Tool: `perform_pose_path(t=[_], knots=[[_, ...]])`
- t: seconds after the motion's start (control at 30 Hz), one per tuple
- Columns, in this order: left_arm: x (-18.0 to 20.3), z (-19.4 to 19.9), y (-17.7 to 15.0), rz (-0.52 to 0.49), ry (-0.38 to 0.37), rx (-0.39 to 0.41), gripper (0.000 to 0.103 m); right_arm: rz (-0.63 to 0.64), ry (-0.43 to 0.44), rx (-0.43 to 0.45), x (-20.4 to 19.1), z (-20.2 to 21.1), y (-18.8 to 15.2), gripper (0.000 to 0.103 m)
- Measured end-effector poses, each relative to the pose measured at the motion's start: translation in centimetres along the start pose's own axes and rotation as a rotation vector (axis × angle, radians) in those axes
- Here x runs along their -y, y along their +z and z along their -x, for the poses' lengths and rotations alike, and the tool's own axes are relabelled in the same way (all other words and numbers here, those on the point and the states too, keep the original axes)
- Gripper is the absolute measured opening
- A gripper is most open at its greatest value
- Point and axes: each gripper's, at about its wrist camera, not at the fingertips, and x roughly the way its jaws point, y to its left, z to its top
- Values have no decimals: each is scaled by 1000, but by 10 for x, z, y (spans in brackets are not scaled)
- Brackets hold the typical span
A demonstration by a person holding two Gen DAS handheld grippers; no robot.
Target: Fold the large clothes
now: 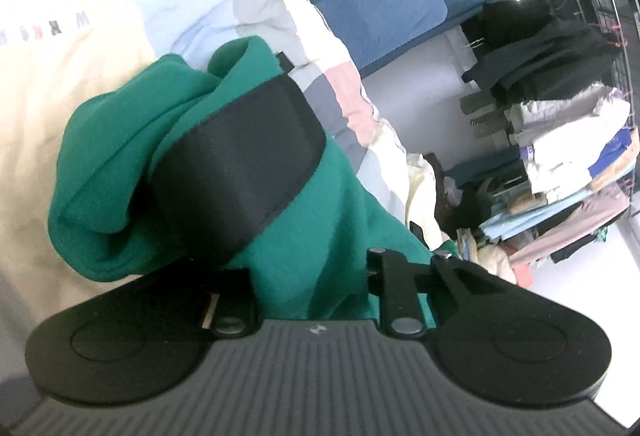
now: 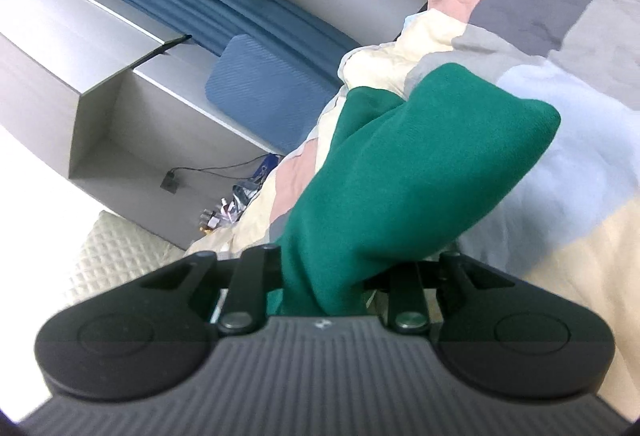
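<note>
- I am clenching the left tongs (image 1: pixel 276 172) on a bunched fold of the green garment (image 1: pixel 120 164); one black finger (image 1: pixel 240 160) is lying across the cloth.
- I am gripping the same garment (image 2: pixel 400 172) with the right tongs (image 2: pixel 340 276), though their fingers are buried under it.
- The garment is hanging from both grips over the patchwork quilt (image 2: pixel 540 16).
- I am judging that both ends should be kept level and taut, so the cloth is not sagging or slipping before I am laying it flat.
</note>
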Motion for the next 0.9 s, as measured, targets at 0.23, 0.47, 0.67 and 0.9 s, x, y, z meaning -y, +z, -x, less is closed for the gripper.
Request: perform_pose_path(t=[0.23,0.47,0.67,0.9], knots=[[2,61,-45,-21,11,-9,25,-3,8,19,3,50,-14,27],[3,116,-82,-72,18,-16,26,28,24,34,2,106,-30,28],[9,120,-85,-83,35,-30,26,20,-10,27,3,106,-29,28],[11,109,-75,-40,-9,-102,68,-102,71,-18,15,100,-21,76]])
